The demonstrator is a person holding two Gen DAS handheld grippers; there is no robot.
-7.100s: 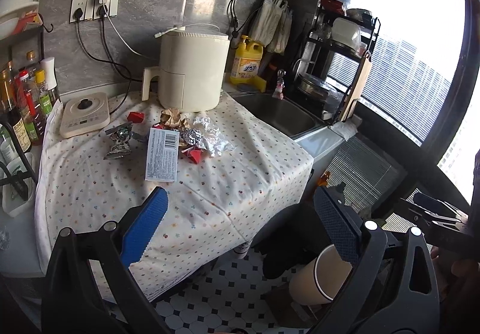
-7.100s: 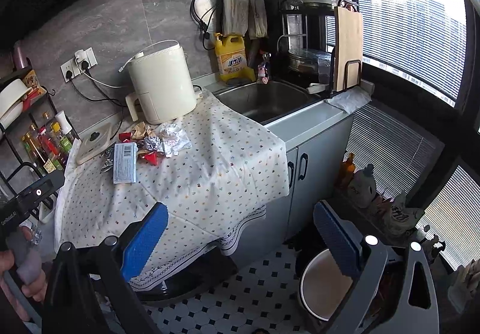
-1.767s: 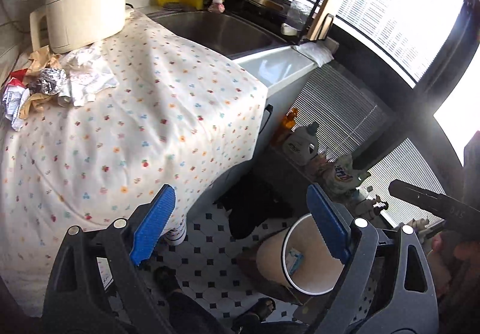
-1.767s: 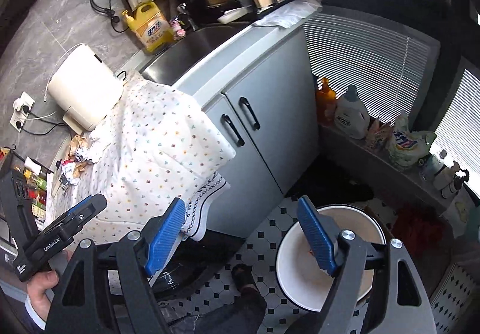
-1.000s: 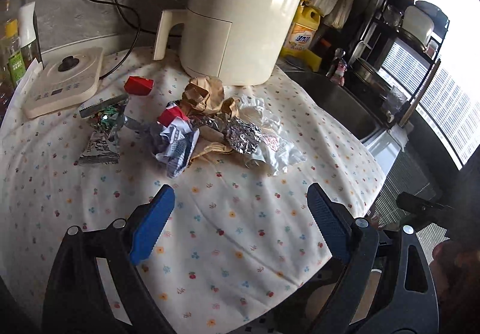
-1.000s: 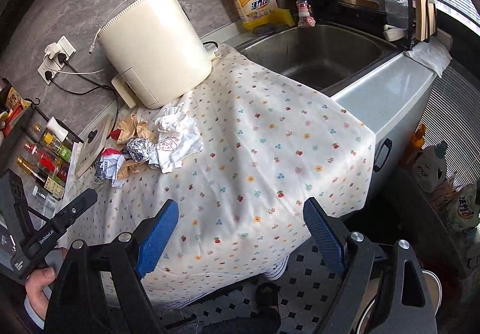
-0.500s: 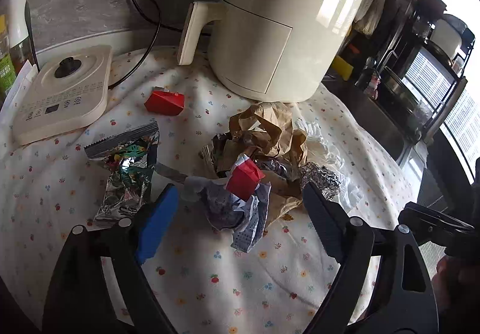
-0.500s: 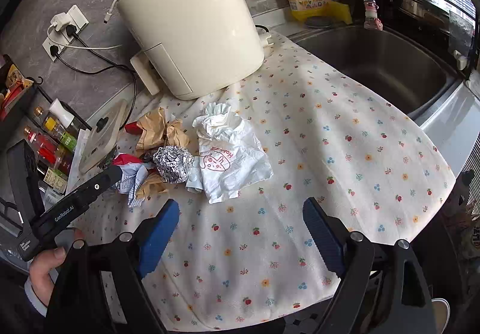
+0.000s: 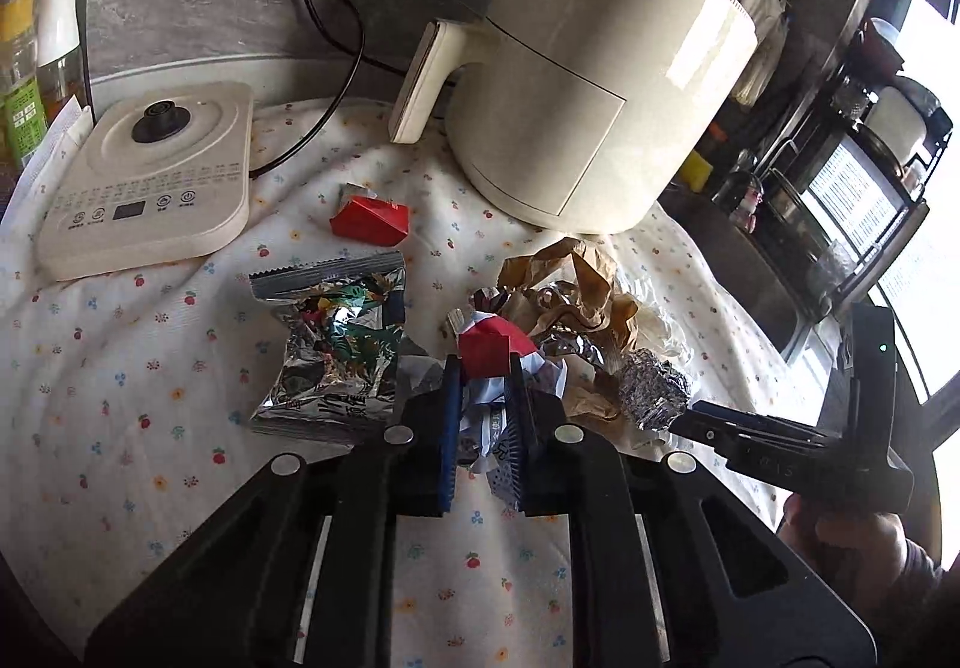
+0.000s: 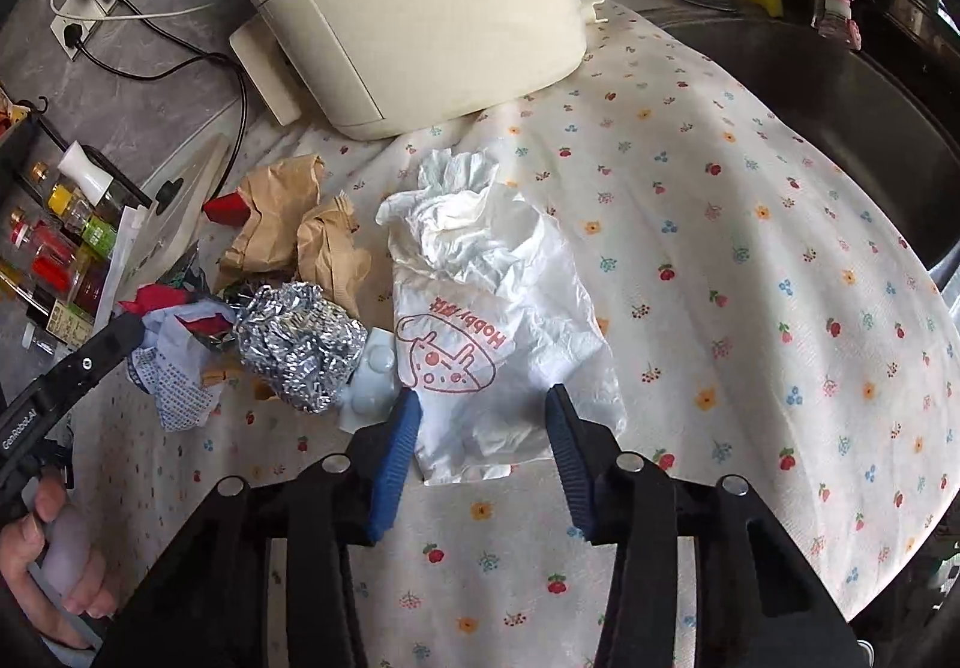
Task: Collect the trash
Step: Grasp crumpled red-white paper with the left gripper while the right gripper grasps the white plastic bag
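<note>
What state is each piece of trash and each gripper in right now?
left gripper: shut on the crumpled printed paper.
right gripper: open, fingers either side of the white paper bag, not yet closed.
foil ball: balled up, lying on the tablecloth.
brown paper: crumpled, untouched.
foil snack wrapper: torn open, lying flat.
red carton: lying apart from the pile.

Two red cartons (image 9: 370, 216) (image 9: 493, 347), one foil ball (image 9: 654, 395)

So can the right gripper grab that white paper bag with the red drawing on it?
Probably yes. The right gripper is open, its jaws already either side of the white paper bag, with nothing between them.
</note>
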